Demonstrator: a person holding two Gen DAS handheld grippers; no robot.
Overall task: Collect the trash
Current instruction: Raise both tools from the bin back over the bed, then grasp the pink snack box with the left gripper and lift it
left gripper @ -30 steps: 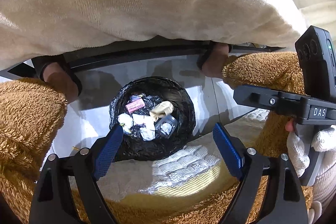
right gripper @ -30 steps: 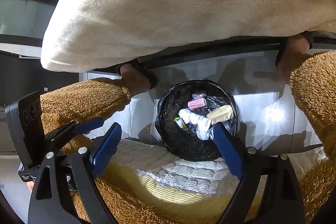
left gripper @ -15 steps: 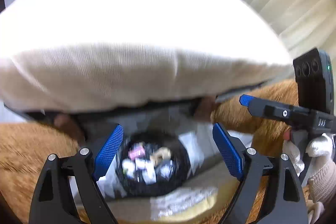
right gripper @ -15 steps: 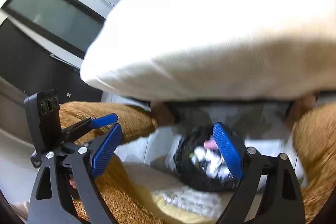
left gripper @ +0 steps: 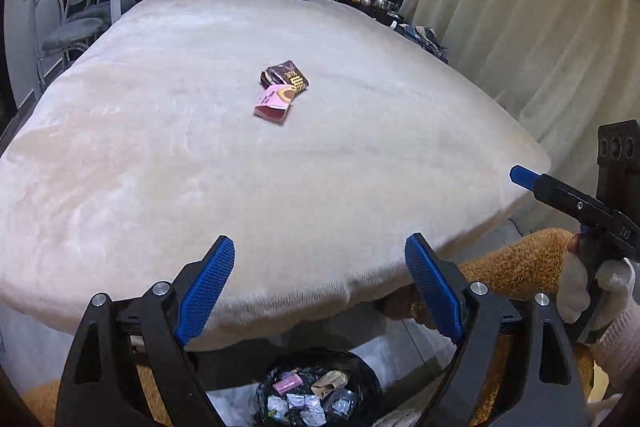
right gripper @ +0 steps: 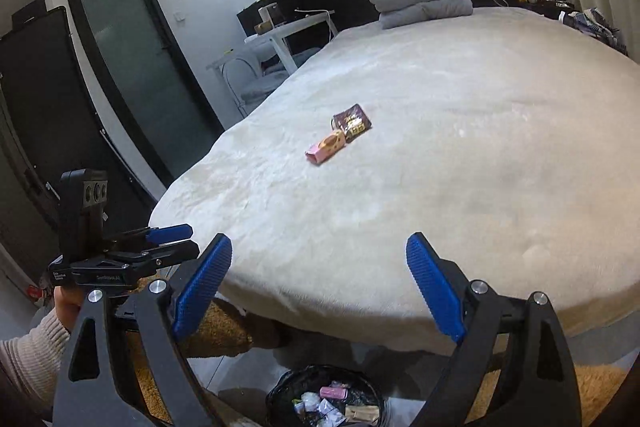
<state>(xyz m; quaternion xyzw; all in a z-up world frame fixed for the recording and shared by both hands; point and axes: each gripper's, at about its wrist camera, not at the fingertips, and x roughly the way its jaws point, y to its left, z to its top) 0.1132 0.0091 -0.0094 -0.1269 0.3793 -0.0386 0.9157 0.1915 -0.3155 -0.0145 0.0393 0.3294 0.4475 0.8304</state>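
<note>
2 items of trash remain on the bed (left gripper: 168,163): a pink carton (left gripper: 274,103) and a dark brown wrapper (left gripper: 286,79), touching one another near the middle of the cream blanket, well apart from both tools. A trash bin (left gripper: 320,393) lined with a black bag sits on the floor at the foot of the bed, directly below the tools, and already holds several discarded pieces; judged from this, it is placed there so items lifted off the bed can be dropped straight in. The left tool (left gripper: 320,291) stands wide open, nothing between its blue pads. The right tool (right gripper: 318,287) is likewise wide open, empty, and touches nothing.
</note>
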